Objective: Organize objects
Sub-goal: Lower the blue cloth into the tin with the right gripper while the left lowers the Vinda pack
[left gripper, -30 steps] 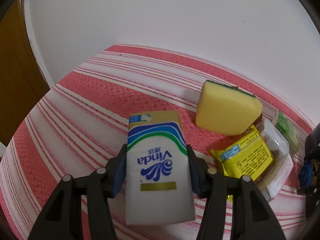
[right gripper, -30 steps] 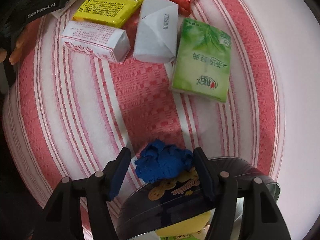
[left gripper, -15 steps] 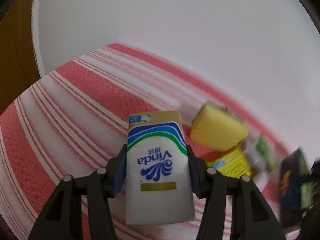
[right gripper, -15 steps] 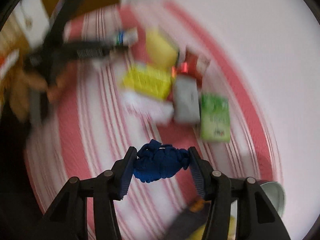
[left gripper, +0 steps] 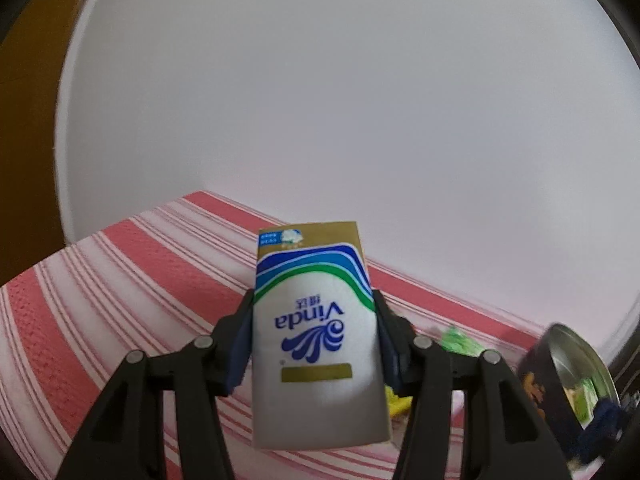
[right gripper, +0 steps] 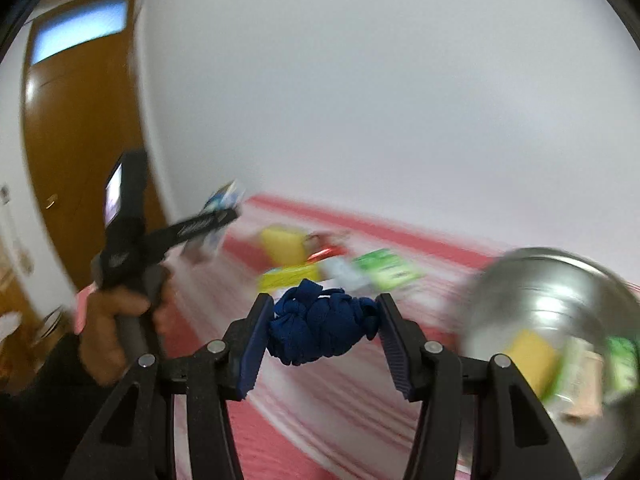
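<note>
My left gripper (left gripper: pixel 314 322) is shut on a white Vinda tissue pack (left gripper: pixel 316 340) with blue and green waves, held above the red-and-white striped cloth (left gripper: pixel 120 300). My right gripper (right gripper: pixel 322 326) is shut on a bundle of dark blue cloth (right gripper: pixel 320 330), lifted off the table. In the right wrist view the left gripper (right gripper: pixel 218 220) with its tissue pack (right gripper: pixel 224 200) shows at the left, held by a hand (right gripper: pixel 116 320). A round metal tin (right gripper: pixel 560 340) at the right holds a yellow sponge and green packets.
Blurred on the cloth beyond the blue bundle lie a yellow sponge (right gripper: pixel 282 242), a red packet (right gripper: pixel 326 246), a yellow packet (right gripper: pixel 286 278) and a green tissue pack (right gripper: pixel 386 268). The tin (left gripper: pixel 572 380) sits at the lower right in the left wrist view. A wooden door (right gripper: pixel 80 128) stands left.
My right gripper closed on the blue cloth, lifted it out of the tin and swung up to face the wall. My left gripper tilted upward and rose with the tissue pack.
</note>
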Demonstrator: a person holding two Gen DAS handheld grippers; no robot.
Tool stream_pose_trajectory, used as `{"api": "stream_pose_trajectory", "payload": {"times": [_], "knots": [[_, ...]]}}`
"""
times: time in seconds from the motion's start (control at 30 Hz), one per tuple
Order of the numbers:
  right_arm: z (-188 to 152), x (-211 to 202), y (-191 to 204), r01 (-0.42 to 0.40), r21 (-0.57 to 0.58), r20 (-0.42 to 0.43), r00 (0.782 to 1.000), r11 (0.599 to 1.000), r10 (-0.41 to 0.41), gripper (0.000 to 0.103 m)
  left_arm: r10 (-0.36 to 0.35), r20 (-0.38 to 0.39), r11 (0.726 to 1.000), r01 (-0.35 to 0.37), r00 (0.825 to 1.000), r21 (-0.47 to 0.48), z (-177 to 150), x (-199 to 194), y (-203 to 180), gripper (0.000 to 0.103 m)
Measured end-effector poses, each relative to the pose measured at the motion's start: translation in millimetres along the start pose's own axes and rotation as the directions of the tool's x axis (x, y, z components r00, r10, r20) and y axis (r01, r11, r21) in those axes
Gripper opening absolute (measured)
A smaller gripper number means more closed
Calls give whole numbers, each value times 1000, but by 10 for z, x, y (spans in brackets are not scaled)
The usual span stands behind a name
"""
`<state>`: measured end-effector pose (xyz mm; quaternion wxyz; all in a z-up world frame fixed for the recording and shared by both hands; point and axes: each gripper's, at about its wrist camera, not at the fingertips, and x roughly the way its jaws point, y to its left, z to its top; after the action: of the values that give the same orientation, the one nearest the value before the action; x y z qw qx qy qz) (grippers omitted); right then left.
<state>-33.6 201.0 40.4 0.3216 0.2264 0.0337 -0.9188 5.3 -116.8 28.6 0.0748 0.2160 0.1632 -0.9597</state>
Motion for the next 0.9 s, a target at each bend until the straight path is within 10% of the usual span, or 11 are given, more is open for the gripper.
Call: {"api": "stream_pose_trajectory", "payload": {"times": [0.37, 0.53, 0.9], "knots": [[-65, -947, -751, 208, 119, 155, 962, 971, -225, 55, -154, 40, 982, 148, 987, 116, -127, -367, -953, 53], [-46, -1206, -984, 354, 139, 169, 912, 925, -375, 55, -238, 13, 956, 232, 971, 180, -248, -406, -1510, 53], [-94, -985, -1595, 508, 275, 101, 829, 816, -550, 55, -339, -95, 894, 352, 936, 279, -751, -297, -2628, 53]]}}
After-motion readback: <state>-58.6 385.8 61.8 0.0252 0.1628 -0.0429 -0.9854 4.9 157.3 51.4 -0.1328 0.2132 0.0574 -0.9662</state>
